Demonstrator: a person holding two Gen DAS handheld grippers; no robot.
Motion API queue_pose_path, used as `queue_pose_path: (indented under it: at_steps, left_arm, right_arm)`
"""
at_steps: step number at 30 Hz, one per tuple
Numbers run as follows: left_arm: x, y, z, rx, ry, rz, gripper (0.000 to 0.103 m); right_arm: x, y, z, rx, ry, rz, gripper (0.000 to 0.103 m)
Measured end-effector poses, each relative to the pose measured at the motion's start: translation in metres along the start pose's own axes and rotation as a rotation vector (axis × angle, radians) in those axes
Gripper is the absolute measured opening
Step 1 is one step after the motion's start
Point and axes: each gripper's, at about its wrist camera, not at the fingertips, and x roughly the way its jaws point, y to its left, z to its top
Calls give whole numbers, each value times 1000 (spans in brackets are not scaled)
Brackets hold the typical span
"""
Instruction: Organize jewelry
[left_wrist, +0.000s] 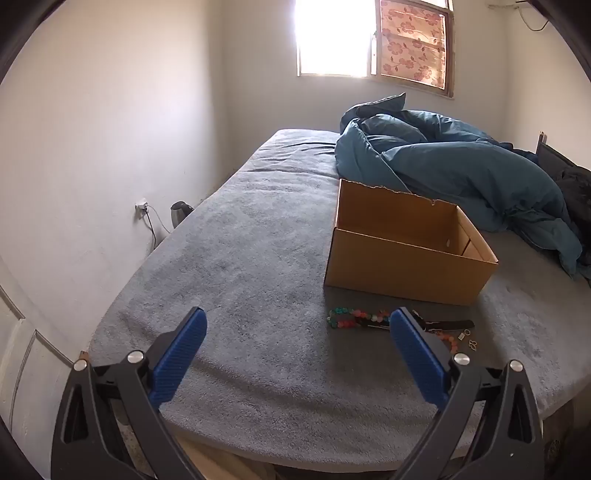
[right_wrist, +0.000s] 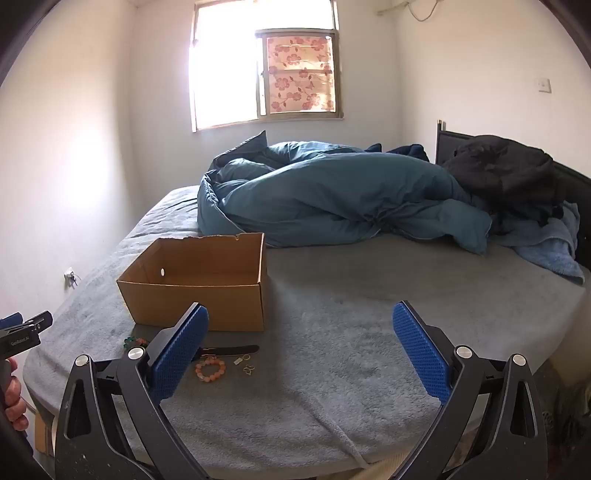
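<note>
- Both tools are released and hold nothing: the left gripper (left_wrist: 297, 326) and the right gripper (right_wrist: 301, 321) each show blue jaws spread wide over bare grey bedspread (left_wrist: 240, 258).
- The jewelry lies on the bed, not yet in the open brown cardboard box (left_wrist: 406, 254), so this looks like the opening step: nothing picked up.
- A multicoloured bead necklace (left_wrist: 354, 317) lies just inside the left tool's right-hand jaw; the box sits beyond that jaw.
- From the right wrist view, an orange bead bracelet (right_wrist: 210, 369) and small metal rings (right_wrist: 247, 363) lie just outside that tool's left-hand jaw, with a dark flat strap-like piece (right_wrist: 229, 349) beyond them.
- Next move, as I judge it: lower one tool over a single piece, centre it between the jaws, close, then carry it to the box.
- Hard to tell: the left tool's jaw covers part of the necklace; the small rings are too tiny to identify; the box floor is mostly hidden by its walls.
</note>
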Motion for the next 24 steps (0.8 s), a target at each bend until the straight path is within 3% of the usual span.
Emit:
queue_pose_path:
  at_steps: [24]
  left_arm:
    - [-6,-5,5,15,-14,-7,97]
  right_arm:
    - [1,-1,-2,9,3,3,96]
